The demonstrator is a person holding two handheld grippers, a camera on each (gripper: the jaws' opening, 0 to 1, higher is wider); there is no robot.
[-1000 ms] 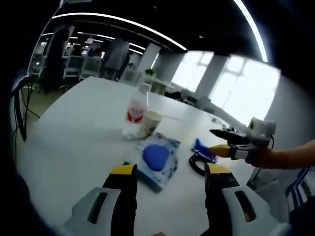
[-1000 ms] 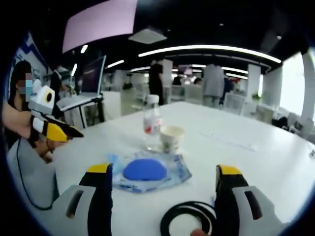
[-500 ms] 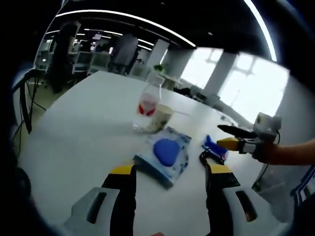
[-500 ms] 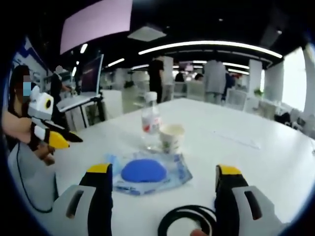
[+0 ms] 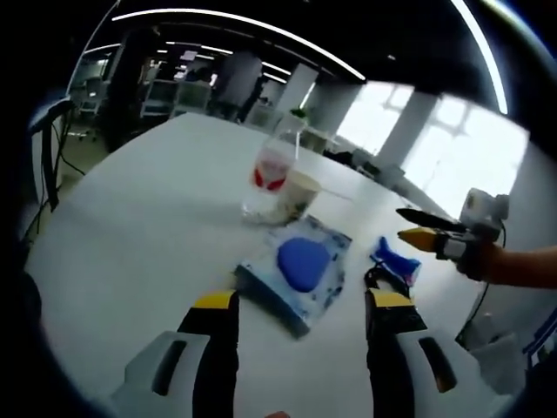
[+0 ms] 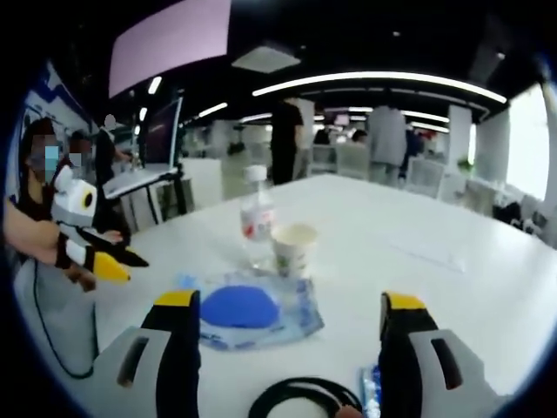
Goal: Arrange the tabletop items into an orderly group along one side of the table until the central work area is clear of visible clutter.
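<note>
Both views have shifted slightly; nothing on the tabletop has moved. Left tool and right tool gape empty over the untouched pouch, bottle and cup.

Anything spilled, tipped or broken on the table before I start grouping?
Nothing stands out. The water bottle and paper cup stand upright side by side, the blue packet lies flat, and the black cable coil sits beside it.

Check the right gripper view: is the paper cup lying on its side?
No, the paper cup stands upright, mouth up, beside the water bottle.
</note>
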